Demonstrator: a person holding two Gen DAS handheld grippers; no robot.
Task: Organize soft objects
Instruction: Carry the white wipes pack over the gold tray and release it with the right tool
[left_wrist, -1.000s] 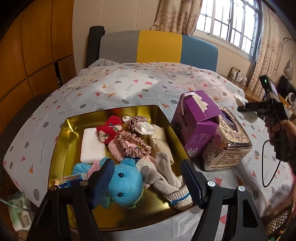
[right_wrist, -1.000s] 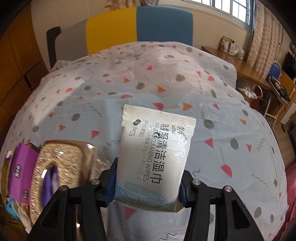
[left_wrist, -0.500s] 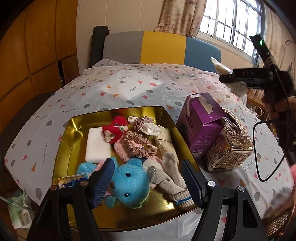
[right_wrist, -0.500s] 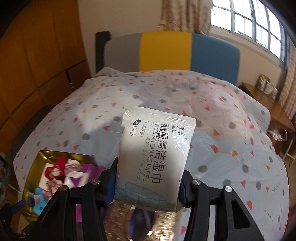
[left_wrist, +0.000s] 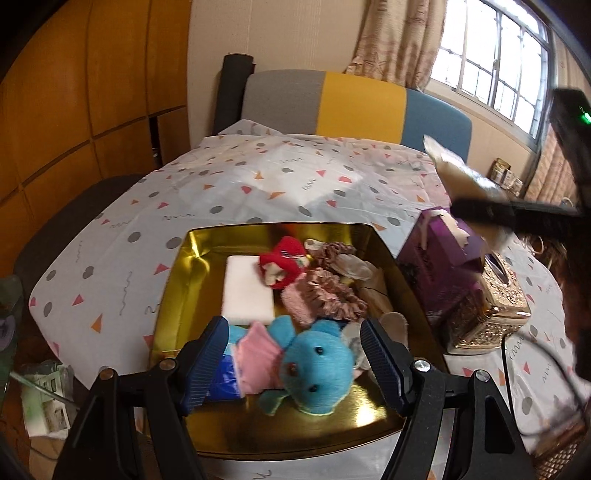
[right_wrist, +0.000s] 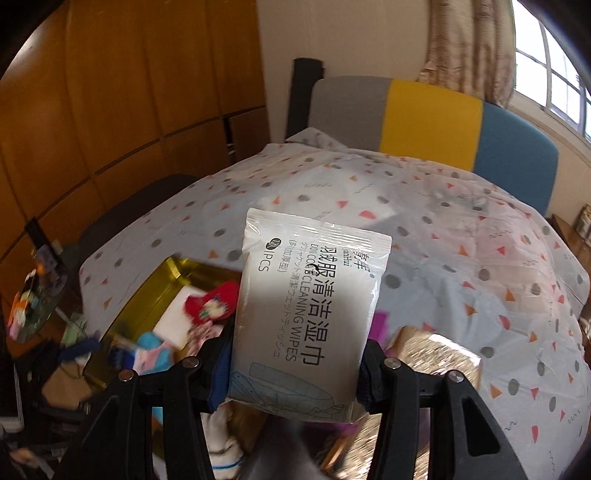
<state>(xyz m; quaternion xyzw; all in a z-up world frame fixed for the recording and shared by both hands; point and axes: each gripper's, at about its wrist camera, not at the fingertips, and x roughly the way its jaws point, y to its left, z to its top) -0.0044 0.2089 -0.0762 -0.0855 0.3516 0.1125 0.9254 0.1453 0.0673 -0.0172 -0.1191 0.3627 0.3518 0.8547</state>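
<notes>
From the left wrist view, the left claw (left_wrist: 295, 363) hangs open over a gold tray (left_wrist: 177, 291) on a desk (left_wrist: 236, 184) covered with a pale cloth dotted with triangles and spots. A blue plush toy (left_wrist: 317, 369) lies in the tray between the claw's fingers, untouched, beside a white pad (left_wrist: 245, 291), a red toy (left_wrist: 282, 258) and pink scrunchies (left_wrist: 332, 295). A purple box (left_wrist: 443, 273) and a gold tissue box (left_wrist: 495, 314) stand just right of the tray. Behind are a grey, yellow and blue headboard (left_wrist: 354, 103), wood panelling, curtains and a window. From the right wrist view, the right claw (right_wrist: 295, 369) grips a pack of wipes (right_wrist: 310, 314) upright, above the desk near the tray's right side.
</notes>
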